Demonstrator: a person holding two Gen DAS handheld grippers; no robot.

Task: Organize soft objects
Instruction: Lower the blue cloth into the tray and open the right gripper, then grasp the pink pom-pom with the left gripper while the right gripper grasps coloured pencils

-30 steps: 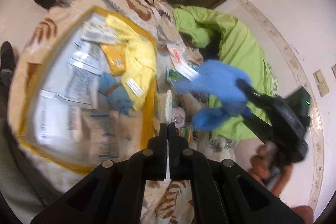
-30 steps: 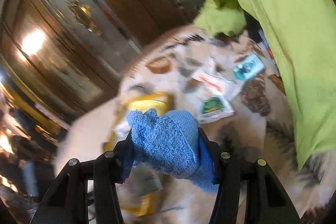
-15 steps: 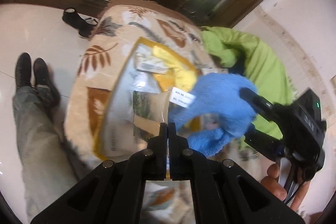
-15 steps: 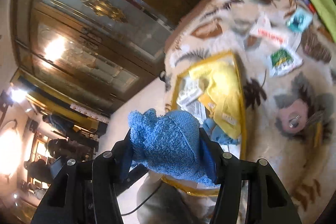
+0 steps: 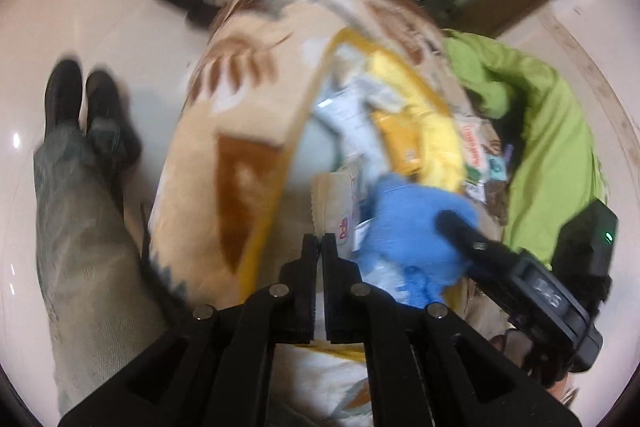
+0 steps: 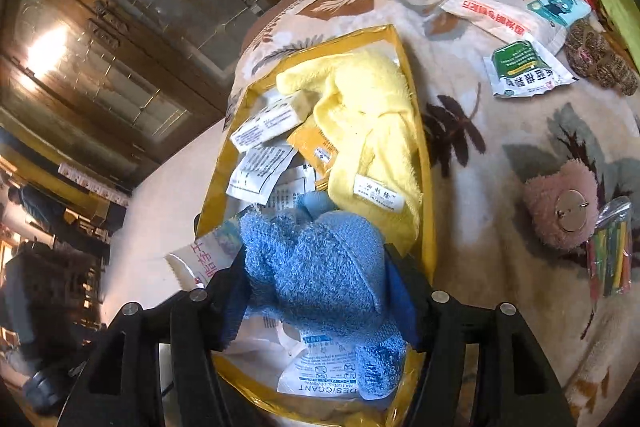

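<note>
Your right hand-held gripper (image 6: 320,291), jaws just widening, has the blue towel (image 6: 320,267) between them; contact unclear. It hides the yellow tray's (image 6: 428,187) lower packets. Left hand-held gripper (image 5: 319,241) closed, empty; that view is blurred.

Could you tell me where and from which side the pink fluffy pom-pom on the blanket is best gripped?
Grip the pink pom-pom across its fluffy body, coming from above with the jaws on its two bare sides. It lies flat on the blanket with a round metal button facing up, which would likely slip. The packet of coloured sticks crowds one edge, so keep clear of that side.
</note>
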